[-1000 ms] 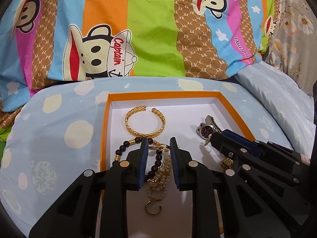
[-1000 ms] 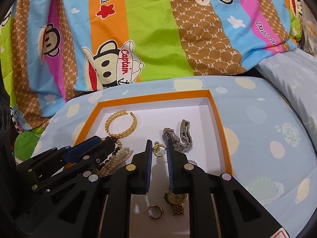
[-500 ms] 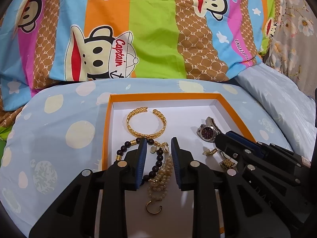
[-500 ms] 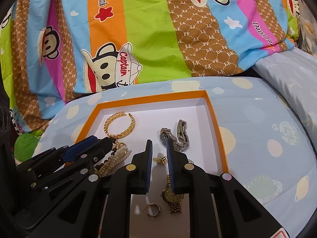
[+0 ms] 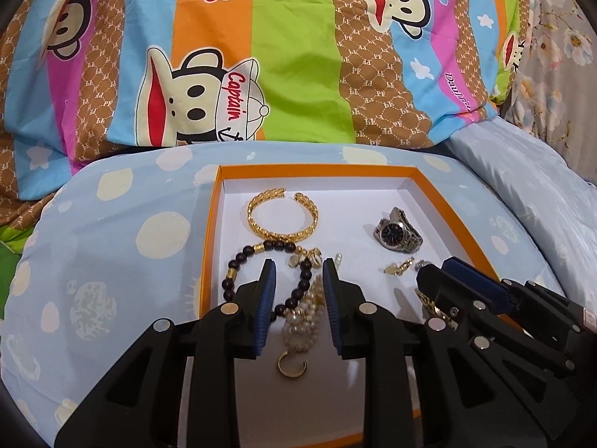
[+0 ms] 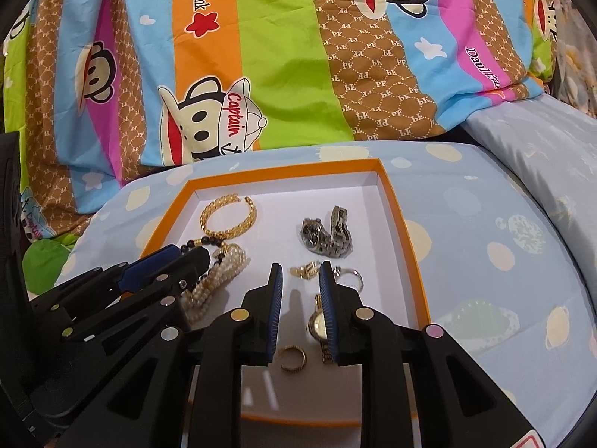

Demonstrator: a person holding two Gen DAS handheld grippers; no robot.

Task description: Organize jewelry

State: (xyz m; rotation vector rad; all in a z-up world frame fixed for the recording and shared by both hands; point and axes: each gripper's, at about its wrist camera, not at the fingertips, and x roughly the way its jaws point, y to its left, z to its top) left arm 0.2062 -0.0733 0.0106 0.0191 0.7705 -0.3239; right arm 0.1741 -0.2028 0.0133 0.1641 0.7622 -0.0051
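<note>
An orange box [image 5: 317, 166] with a white floor holds the jewelry. In it lie a gold cuff bracelet [image 5: 283, 220], a silver watch [image 5: 397, 231], a black bead bracelet [image 5: 238, 261], a pearl bracelet [image 5: 302, 321] and a gold hoop [image 5: 291, 367]. My left gripper [image 5: 298, 272] hovers open over the bead and pearl bracelets, gripping neither. My right gripper [image 6: 300, 272] has its jaws opening. A small gold piece [image 6: 306, 270] lies on the box floor just past its tips, untouched by the pads. A gold watch [image 6: 317, 324] lies under the right finger, with a silver ring [image 6: 350, 278] beside it.
The box sits on a pale blue spotted cushion [image 5: 112, 246]. Behind it rises a striped cartoon-print duvet [image 5: 298, 56]. A light blue pillow [image 5: 522, 186] lies to the right. The two grippers stand close side by side over the box's near half.
The right gripper was shut on the small gold piece; it drew back a little and its jaws parted, leaving the piece on the box floor. The left gripper barely moved.
</note>
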